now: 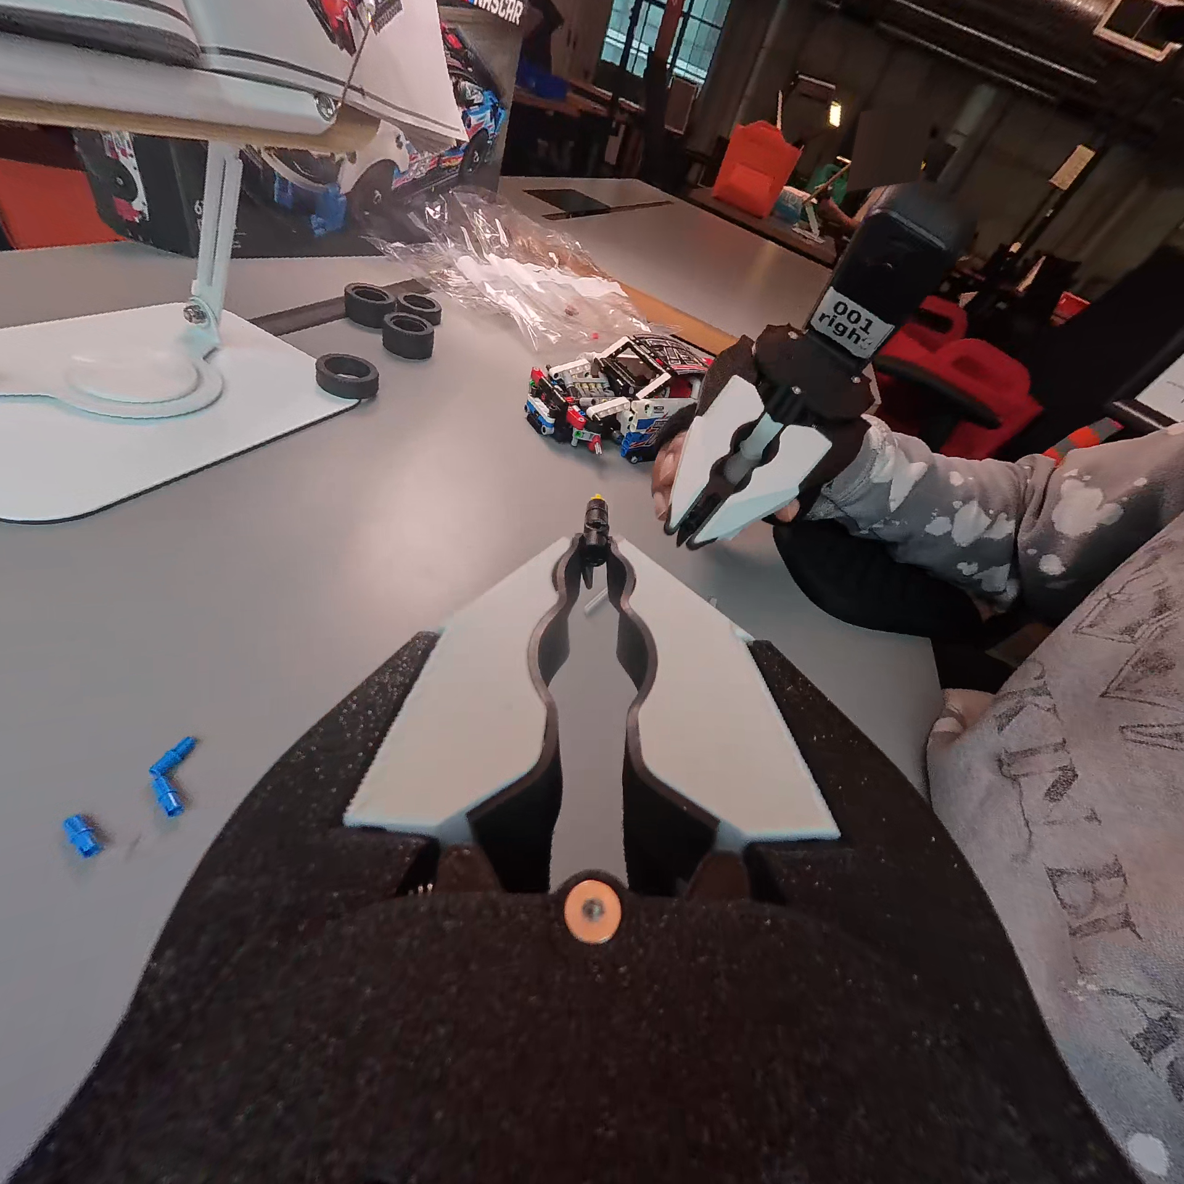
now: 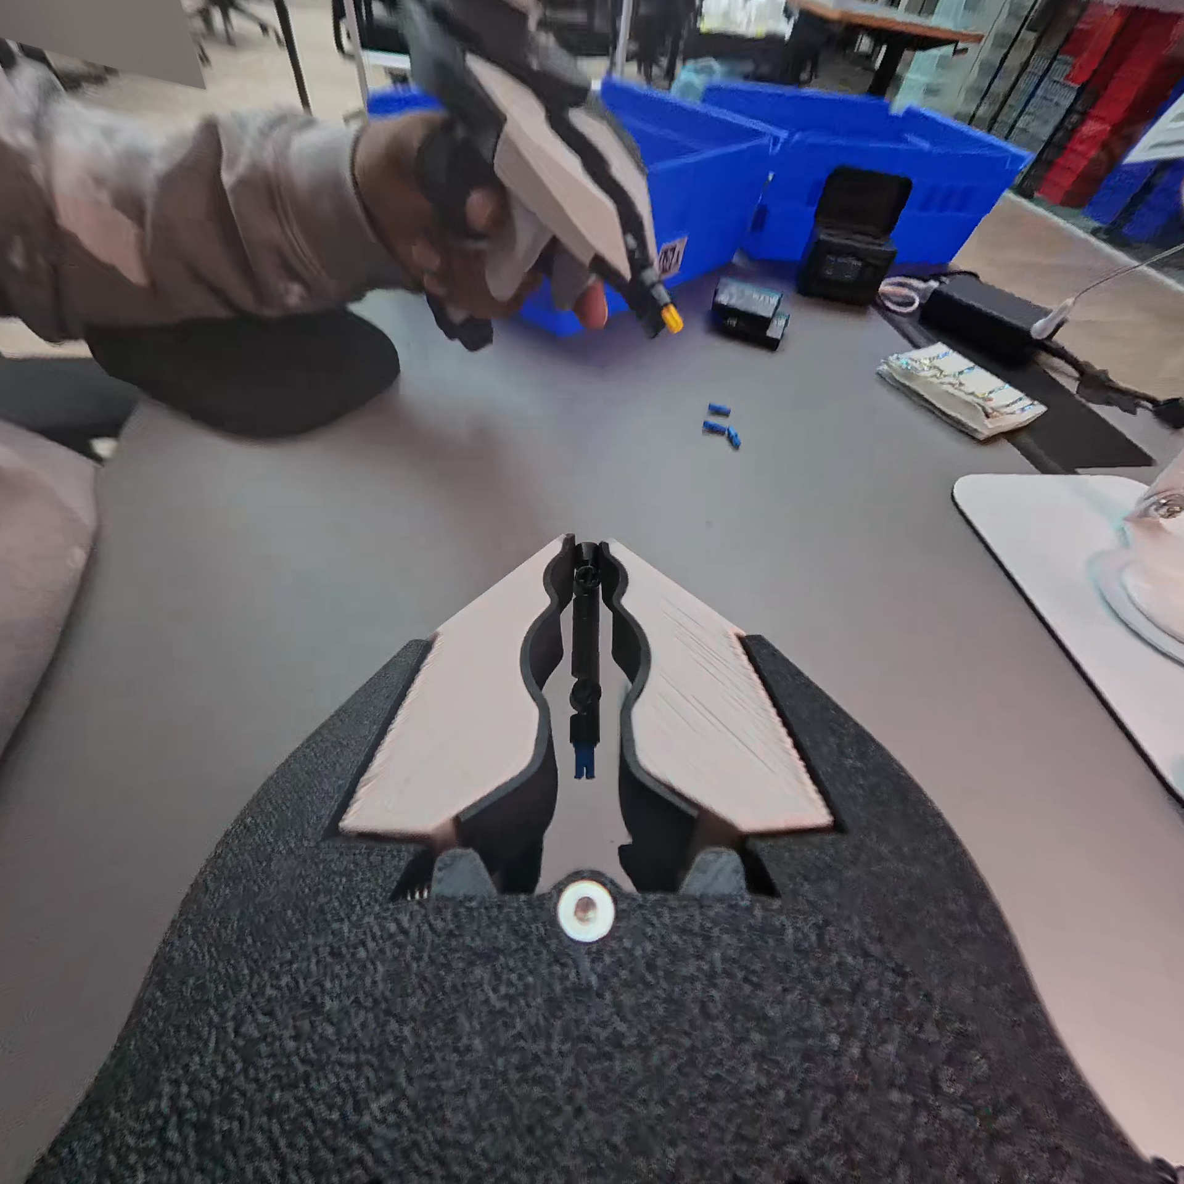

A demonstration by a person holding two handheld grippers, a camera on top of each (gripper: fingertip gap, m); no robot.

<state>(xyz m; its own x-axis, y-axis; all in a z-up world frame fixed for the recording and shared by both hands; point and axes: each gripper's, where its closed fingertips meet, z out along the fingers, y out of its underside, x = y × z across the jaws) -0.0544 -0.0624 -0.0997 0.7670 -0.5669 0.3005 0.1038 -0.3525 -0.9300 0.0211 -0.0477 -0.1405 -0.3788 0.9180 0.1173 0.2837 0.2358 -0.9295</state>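
Note:
My left gripper (image 1: 594,552) is shut on a small black connector piece with a yellow tip (image 1: 596,525), held above the grey table (image 1: 320,576). It also shows in the right wrist view (image 2: 647,301), tilted down with the yellow tip (image 2: 671,317) sticking out. My right gripper (image 2: 586,552) is shut on a long black axle piece with a blue pin at its near end (image 2: 584,666). The right gripper also shows in the left wrist view (image 1: 682,535), held by a hand just right of the left one. A partly built toy car (image 1: 608,397) sits behind them.
Several black tyres (image 1: 391,320) lie by a white stand base (image 1: 128,410). Clear plastic bags (image 1: 512,269) lie behind the car. Blue pins (image 1: 168,775) lie at left, also in the right wrist view (image 2: 721,426). Blue bins (image 2: 801,166), black boxes (image 2: 849,237) and a foil packet (image 2: 961,387) stand at the far side. The grippers' ends are close to 10 cm from one another. From either gripper's tips it is about 30 cm to the white stand base (image 1: 128,410). Look for it in the right wrist view (image 2: 1108,572) too.

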